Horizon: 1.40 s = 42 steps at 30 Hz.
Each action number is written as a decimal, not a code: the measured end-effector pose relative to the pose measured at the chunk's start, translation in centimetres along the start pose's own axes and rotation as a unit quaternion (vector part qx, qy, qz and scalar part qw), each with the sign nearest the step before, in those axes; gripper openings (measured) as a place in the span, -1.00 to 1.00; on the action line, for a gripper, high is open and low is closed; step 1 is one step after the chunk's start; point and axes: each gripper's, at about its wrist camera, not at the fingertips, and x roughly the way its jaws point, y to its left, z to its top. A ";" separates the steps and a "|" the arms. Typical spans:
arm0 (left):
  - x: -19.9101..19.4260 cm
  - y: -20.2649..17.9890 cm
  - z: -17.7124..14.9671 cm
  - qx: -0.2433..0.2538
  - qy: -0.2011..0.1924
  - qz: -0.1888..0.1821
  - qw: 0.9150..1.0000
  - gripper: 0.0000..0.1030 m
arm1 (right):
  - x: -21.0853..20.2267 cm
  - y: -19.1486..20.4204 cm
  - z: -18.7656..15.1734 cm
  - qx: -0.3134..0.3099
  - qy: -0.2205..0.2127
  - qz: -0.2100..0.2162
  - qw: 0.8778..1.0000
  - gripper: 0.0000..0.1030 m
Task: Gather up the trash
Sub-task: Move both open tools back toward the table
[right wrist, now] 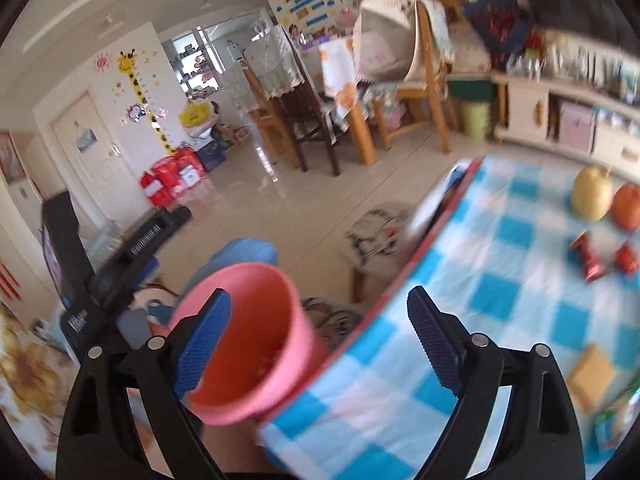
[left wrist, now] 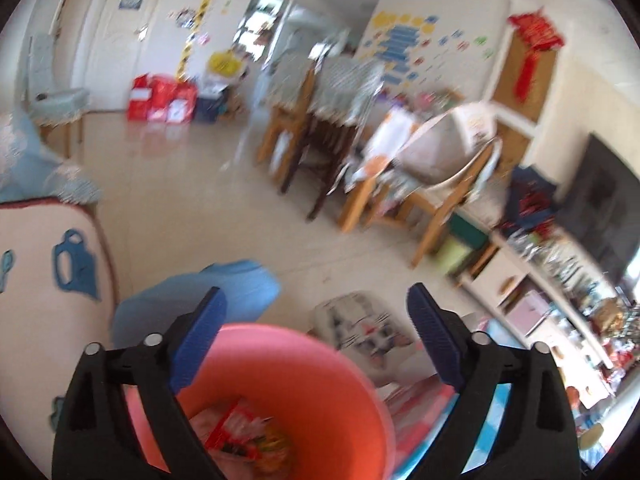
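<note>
A pink bin (left wrist: 320,392) stands on the floor just under my left gripper (left wrist: 316,340), which is open and empty above its rim. Crumpled red and white wrappers (left wrist: 244,432) lie inside the bin. In the right wrist view the same bin (right wrist: 256,344) stands beside the table edge. My right gripper (right wrist: 320,340) is open and empty above the table's near corner. Red wrappers (right wrist: 588,256) and a second red piece (right wrist: 626,258) lie on the blue checked tablecloth (right wrist: 500,300), with a tan paper piece (right wrist: 592,372) and a green packet (right wrist: 612,420) closer.
A yellow pear (right wrist: 592,196) and an orange fruit (right wrist: 628,206) sit at the table's far side. A cat-print stool (right wrist: 376,236) and a blue stool (left wrist: 224,296) stand by the bin. Wooden chairs (left wrist: 424,184) and a low cabinet (right wrist: 560,116) stand beyond.
</note>
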 end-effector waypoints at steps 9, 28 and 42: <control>-2.7 -5.2 -1.5 0.059 -0.037 -0.144 0.987 0.92 | -5.9 -4.2 -2.6 -0.091 -0.050 -0.116 0.988 0.90; -6.9 -15.8 -9.6 0.223 -0.013 -0.234 0.946 0.92 | -14.9 -14.8 -5.2 -0.082 -0.087 -0.231 0.966 0.91; -9.7 -22.9 -15.9 0.333 0.019 -0.277 0.901 0.92 | -21.9 -23.9 -5.4 0.010 -0.117 -0.286 0.951 0.91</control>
